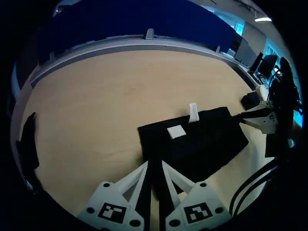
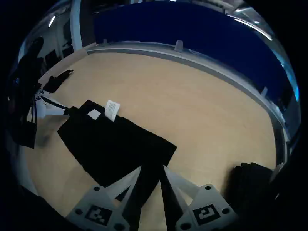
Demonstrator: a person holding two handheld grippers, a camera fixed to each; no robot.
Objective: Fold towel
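Observation:
A black towel [image 1: 196, 142] lies flat on the wooden table [image 1: 107, 100], with a white tag [image 1: 193, 112] and a small white patch [image 1: 176, 131] near its far edge. My left gripper [image 1: 154, 166] is shut on the towel's near corner. In the same view the right gripper [image 1: 239, 117] pinches the far right corner. The right gripper view shows the towel [image 2: 111, 146] spread leftward, its tag [image 2: 111, 109] at the far side. There my right gripper [image 2: 153, 171] is shut on a near corner, while the left gripper [image 2: 68, 111] holds the far left corner.
A blue partition [image 1: 134, 19] runs along the table's far edge. A dark cloth [image 1: 27, 148] lies at the table's left edge, and a stack of dark folded cloth [image 2: 250, 181] sits near my right gripper. Monitors [image 1: 265, 65] stand beyond the table.

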